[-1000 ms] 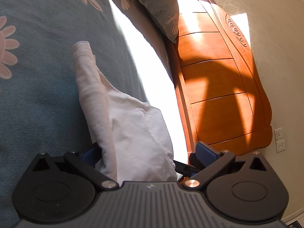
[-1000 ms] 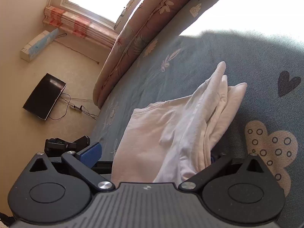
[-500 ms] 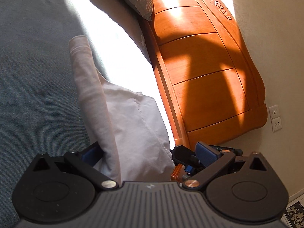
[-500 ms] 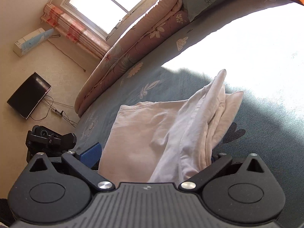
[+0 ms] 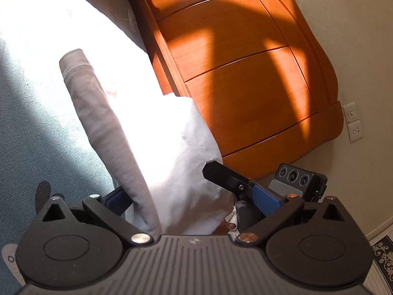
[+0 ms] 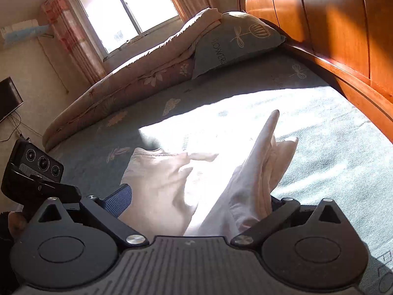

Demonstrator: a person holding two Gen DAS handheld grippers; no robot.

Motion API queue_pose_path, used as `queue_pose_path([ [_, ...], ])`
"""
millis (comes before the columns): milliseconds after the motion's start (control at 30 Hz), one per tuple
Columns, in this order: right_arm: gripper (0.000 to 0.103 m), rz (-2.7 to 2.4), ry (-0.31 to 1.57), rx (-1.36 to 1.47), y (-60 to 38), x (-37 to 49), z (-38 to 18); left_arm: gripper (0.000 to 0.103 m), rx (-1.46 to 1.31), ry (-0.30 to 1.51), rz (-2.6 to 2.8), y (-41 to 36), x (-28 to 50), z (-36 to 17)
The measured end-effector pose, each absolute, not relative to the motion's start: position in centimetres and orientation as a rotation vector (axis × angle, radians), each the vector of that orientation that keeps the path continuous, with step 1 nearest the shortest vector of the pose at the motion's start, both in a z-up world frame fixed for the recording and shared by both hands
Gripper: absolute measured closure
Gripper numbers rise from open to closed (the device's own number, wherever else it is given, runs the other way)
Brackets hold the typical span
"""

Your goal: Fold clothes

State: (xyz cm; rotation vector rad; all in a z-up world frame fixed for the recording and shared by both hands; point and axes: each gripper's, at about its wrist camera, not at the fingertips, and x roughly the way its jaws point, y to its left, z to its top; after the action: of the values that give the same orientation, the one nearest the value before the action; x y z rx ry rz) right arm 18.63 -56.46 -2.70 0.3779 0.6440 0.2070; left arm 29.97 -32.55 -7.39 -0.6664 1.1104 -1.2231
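- My left gripper (image 5: 189, 196) and right gripper (image 6: 194, 204) each pinch an edge of the pale white cotton garment (image 6: 169, 184), hanging over the blue patterned bedsheet (image 6: 331, 147).
- I'd keep both corners level, taut, then lower evenly.

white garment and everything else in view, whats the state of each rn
white garment: bunched, draped between both grippers, one end reaching onto the bed
left gripper: fingers wide apart, cloth hanging through the gap; grip hidden
right gripper: cloth filling the gap; grip hidden
bed: sheet smooth, part sunlit
pillow: lying at the headboard
window: bright, curtains drawn aside
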Motion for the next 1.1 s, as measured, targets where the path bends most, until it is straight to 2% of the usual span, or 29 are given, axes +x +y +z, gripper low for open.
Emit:
queue_pose_path([
  [167, 0.000, 0.142, 0.643, 0.333, -60.2, 19.4, -3.3, 0.002, -0.710, 1.112, -1.230, -35.7, 31.1, -8.9],
  [433, 0.000, 0.008, 0.779, 0.242, -62.3, 20.2, -7.5, 0.003, -0.693, 1.208, -1.161, -36.0, 31.1, -12.8],
  [567, 0.000, -0.134, 0.792, 0.167, -62.9, 17.9, -8.3, 0.003, -0.582, 1.144, -1.162, -31.9, 31.1, -11.3],
  [800, 0.000, -0.135, 0.580, 0.156, -60.0, 13.1, -5.5, 0.002, -0.414, 0.985, -1.103, -26.8, 30.4, -7.2],
  [1033, 0.001, -0.130, 0.746, 0.200, -59.7, 16.0, -11.4, 0.002, -0.332, 1.049, -1.078, -26.1, 29.7, -8.1],
  [1100, 0.001, -0.136, 0.708, 0.257, -59.8, 14.8, -10.1, 0.002, -0.315, 1.029, -1.078, -25.1, 29.1, -7.9],
])
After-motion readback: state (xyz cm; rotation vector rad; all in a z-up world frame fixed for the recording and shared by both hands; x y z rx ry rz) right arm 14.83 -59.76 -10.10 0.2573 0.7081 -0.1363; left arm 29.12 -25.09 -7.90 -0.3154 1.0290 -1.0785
